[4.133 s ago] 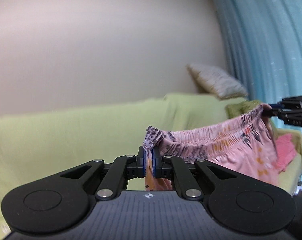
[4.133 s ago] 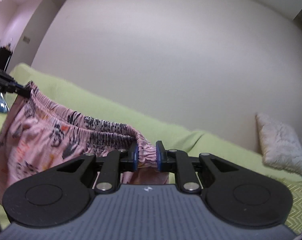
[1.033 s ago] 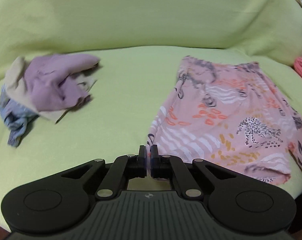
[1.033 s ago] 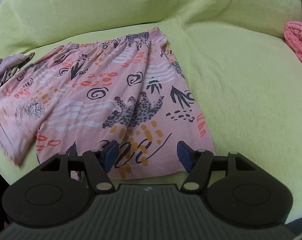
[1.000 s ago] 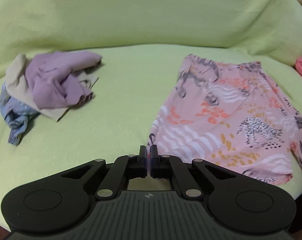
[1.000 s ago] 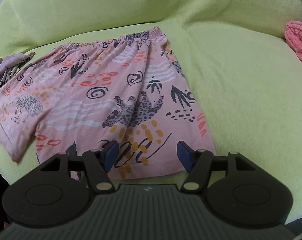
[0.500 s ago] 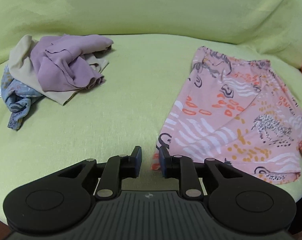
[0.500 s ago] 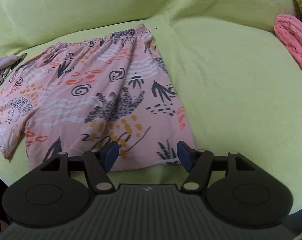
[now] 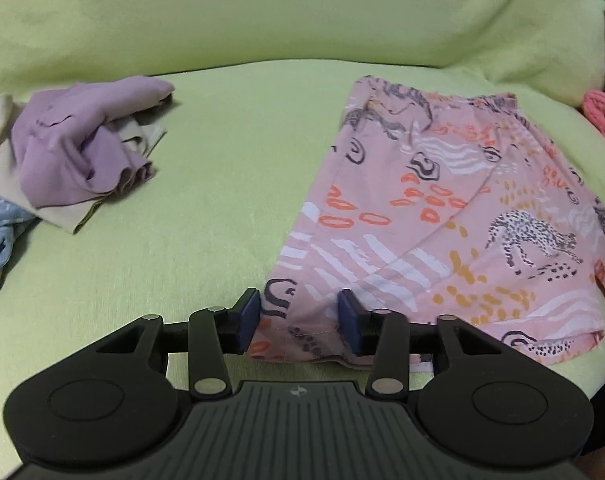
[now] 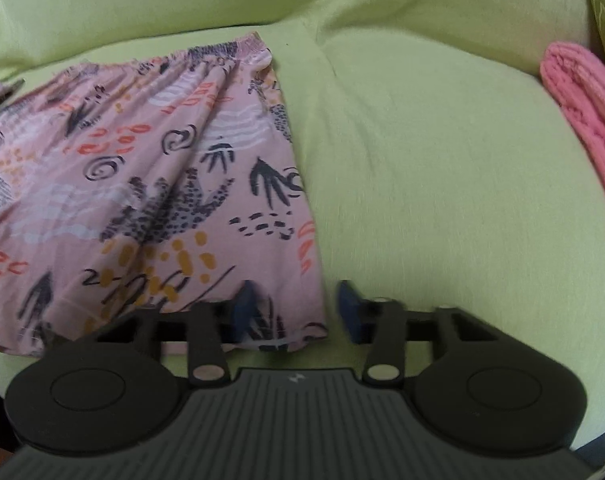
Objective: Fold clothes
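You have the whole green sofa (image 9: 222, 208) seat to work on, so use its flat middle. The pink patterned shorts (image 9: 442, 208) lie spread on it, waistband at 12 o'clock and hems at 6 o'clock nearest you, with a loose heap of unfolded clothes (image 9: 78, 152) at 9 o'clock in the left view and a pink knitted piece (image 10: 582, 120) at 2 o'clock in the right view, both well apart from the shorts.

Your left gripper (image 9: 298, 316) has its jaws spread open over the near left hem corner, holding nothing; your right gripper (image 10: 296, 308) is likewise open and empty, straddling the near right hem corner, though that view is blurred.

I judge the next step is the first fold. Pinch each corner through both layers, well inside the edge, close both jaws together, then lift evenly so the cloth stays taut and the hem meets the waistband squarely.
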Demonstrator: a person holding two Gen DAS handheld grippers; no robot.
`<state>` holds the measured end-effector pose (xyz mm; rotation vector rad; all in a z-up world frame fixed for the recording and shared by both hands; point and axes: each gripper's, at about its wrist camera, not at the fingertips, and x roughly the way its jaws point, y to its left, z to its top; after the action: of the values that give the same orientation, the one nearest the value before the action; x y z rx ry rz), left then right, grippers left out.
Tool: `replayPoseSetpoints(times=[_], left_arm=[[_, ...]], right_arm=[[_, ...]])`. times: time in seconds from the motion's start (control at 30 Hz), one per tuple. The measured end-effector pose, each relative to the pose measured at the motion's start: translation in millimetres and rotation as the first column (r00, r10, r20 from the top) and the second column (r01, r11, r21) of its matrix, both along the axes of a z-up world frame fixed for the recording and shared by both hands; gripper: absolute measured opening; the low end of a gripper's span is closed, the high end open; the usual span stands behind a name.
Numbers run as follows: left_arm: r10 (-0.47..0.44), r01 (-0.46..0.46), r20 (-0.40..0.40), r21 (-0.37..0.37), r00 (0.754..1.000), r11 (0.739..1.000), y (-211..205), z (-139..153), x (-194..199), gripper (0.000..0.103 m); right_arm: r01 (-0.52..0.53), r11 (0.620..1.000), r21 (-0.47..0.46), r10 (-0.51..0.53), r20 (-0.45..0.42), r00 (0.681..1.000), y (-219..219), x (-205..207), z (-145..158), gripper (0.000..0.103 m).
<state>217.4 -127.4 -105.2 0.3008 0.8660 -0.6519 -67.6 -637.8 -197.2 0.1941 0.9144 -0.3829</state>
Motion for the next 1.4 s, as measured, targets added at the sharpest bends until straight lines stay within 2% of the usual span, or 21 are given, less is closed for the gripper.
replayPoseSetpoints(times=[0.03,0.07,0.1,0.13,0.23,0.37,0.47,0.5,0.57,0.63,0.73,0.77,0.8,0.83,0.97,1.1,1.2,1.33,1.4], left_arm=[[-0.009,0.009,0.004,0.004,1.000,1.000,-0.7,0.6,-0.5,0.030],[-0.018,0.018,0.011,0.012,1.000,1.000,-1.9,1.3,-1.5,0.021],[-0.028,0.027,0.019,0.019,0.999,0.999,-3.0,2.1,-2.5,0.006],[-0.034,0.033,0.029,0.026,0.999,0.999,-3.6,3.2,-3.5,0.001],[-0.011,0.010,0.046,0.015,0.999,1.000,0.1,5.9,-2.6,0.001],[0.010,-0.010,0.041,-0.001,0.999,1.000,4.0,4.3,1.2,0.001],[0.010,-0.010,0.048,0.010,0.999,1.000,3.1,1.8,0.9,0.002],[0.015,-0.016,0.048,0.008,0.999,1.000,4.8,2.7,1.5,0.005],[0.027,-0.027,0.047,0.004,0.999,1.000,8.2,4.7,2.8,0.007],[0.038,-0.038,0.047,0.000,0.998,0.999,11.7,6.7,3.9,0.009],[0.047,-0.047,0.073,-0.004,0.996,0.999,16.9,15.4,0.6,0.009],[0.048,-0.047,0.075,-0.018,0.996,0.999,18.5,18.9,-0.3,0.014],[0.040,-0.038,0.075,-0.030,0.996,0.999,17.9,21.5,-0.8,0.022],[0.033,-0.030,0.075,-0.042,0.997,0.999,17.3,24.1,-1.4,0.024],[-0.014,0.020,0.077,-0.069,0.997,0.997,6.3,30.7,1.8,0.024],[-0.072,0.078,0.076,-0.075,0.994,0.994,-14.2,33.2,12.8,0.031],[-0.110,0.116,0.079,-0.072,0.991,0.991,-35.6,34.4,27.0,0.031],[-0.169,0.177,0.097,-0.073,0.981,0.982,-76.8,37.4,53.3,0.031],[-0.207,0.216,0.111,-0.075,0.972,0.973,-102.9,38.3,67.6,0.031]], right_arm=[[0.001,1.000,-0.012,-0.001,-0.008,1.000,-0.5,0.5,0.0,0.018],[0.001,1.000,-0.010,-0.001,-0.015,1.000,-1.7,-0.1,-0.2,0.001],[0.001,1.000,-0.007,-0.001,-0.021,1.000,-3.1,-0.9,-0.5,0.001],[-0.006,1.000,-0.010,0.006,-0.018,1.000,-3.1,-2.5,-0.1,0.001],[-0.002,0.996,-0.086,0.002,-0.002,1.000,-0.1,-9.6,5.9,0.001],[0.085,0.989,-0.120,-0.081,0.040,0.996,-13.8,-19.4,12.6,0.001],[0.089,0.994,-0.056,-0.089,0.001,0.996,-25.4,-19.8,4.6,0.001],[0.091,0.994,-0.066,-0.091,0.002,0.996,-25.8,-20.6,5.4,0.001],[0.123,0.987,-0.107,-0.124,-0.003,0.992,-22.5,-21.2,11.5,0.005],[0.142,0.980,-0.141,-0.143,0.005,0.990,-16.4,-22.9,19.5,0.013],[0.087,0.990,-0.112,-0.080,0.066,0.995,7.7,-27.8,36.9,0.017],[0.057,0.995,-0.087,-0.049,0.089,0.995,17.9,-28.8,42.3,0.020],[0.024,0.998,-0.052,-0.018,0.110,0.994,30.0,-26.5,45.3,0.022],[-0.010,1.000,-0.017,0.012,0.132,0.991,42.2,-24.0,48.1,0.023],[-0.123,0.983,0.137,0.094,0.200,0.975,88.1,-6.2,48.3,0.025],[-0.195,0.964,0.179,0.162,0.183,0.970,129.0,17.6,31.0,0.025],[-0.229,0.952,0.202,0.210,0.112,0.971,144.5,27.7,18.2,0.025],[-0.223,0.930,0.291,0.187,0.145,0.971,135.3,28.8,32.5,0.026],[-0.229,0.947,0.225,0.196,0.159,0.968,126.8,38.8,42.6,0.026]])
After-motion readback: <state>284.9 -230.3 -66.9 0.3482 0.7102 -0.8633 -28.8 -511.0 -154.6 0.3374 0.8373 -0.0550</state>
